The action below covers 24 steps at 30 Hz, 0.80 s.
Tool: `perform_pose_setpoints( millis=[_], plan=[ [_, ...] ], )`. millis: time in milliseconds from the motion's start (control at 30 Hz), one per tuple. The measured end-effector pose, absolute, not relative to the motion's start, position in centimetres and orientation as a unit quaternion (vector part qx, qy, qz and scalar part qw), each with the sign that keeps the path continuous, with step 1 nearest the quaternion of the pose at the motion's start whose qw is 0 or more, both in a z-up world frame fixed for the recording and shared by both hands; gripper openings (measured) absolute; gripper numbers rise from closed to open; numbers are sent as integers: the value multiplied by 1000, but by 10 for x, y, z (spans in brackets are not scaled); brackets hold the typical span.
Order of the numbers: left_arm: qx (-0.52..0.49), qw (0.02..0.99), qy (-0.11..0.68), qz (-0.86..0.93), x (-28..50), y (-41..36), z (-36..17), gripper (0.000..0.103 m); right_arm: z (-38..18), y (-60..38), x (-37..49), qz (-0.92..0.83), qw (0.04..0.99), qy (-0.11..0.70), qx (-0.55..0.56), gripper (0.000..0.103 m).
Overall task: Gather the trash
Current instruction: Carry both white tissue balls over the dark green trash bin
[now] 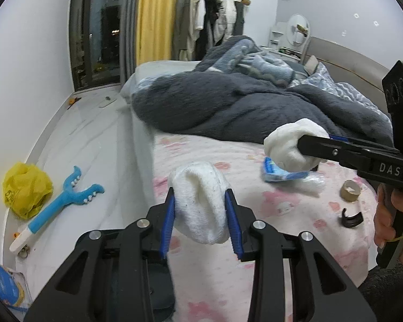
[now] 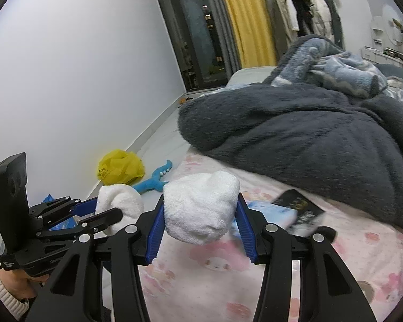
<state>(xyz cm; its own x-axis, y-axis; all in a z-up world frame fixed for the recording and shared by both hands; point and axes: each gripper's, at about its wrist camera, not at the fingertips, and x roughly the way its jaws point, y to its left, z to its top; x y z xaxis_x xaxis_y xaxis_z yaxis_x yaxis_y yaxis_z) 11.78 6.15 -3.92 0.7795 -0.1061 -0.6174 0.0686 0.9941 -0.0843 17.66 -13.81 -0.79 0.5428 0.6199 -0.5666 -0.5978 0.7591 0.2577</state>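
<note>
- Two white rolled cotton sock bundles held up above the pink cartoon-print bed sheet point(image 1: 255, 214): one sock bundle point(image 1: 201, 204) in the left hand-held gripper point(image 1: 201, 214), the other sock bundle point(image 2: 201, 206) in the right hand-held gripper point(image 2: 201, 222).
- Best done, by judgement: keep both squeezes firm, carry low and level toward the crumpled yellow plastic bag point(image 1: 27, 187) on the floor, release only once over it.
- Left hand-held gripper: narrowed onto its bundle, blue ribbed pads point(image 1: 169, 214) pressing both flanks.
- Right hand-held gripper: likewise clamped, fabric bulging past the pads.
- Left on the sheet: blue-and-white plastic packet point(image 1: 284, 173), brown cardboard tape core point(image 1: 350, 190), black curved plastic clip point(image 1: 350, 217).
- On the floor beside the bag: blue plush forked handle toy point(image 1: 64, 201).
</note>
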Motion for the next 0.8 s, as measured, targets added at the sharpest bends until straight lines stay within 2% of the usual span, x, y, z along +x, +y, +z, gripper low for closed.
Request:
perform_pose_setpoints(
  millis=[400,800],
  plan=[
    [-64,929,364,-3,110,125,-60,38,-12,-73,173,381,860,340,-1,50],
    [-80,899,430,30,105,173,-103,38,-25,-16,168,400,842,362,-19,50]
  ],
)
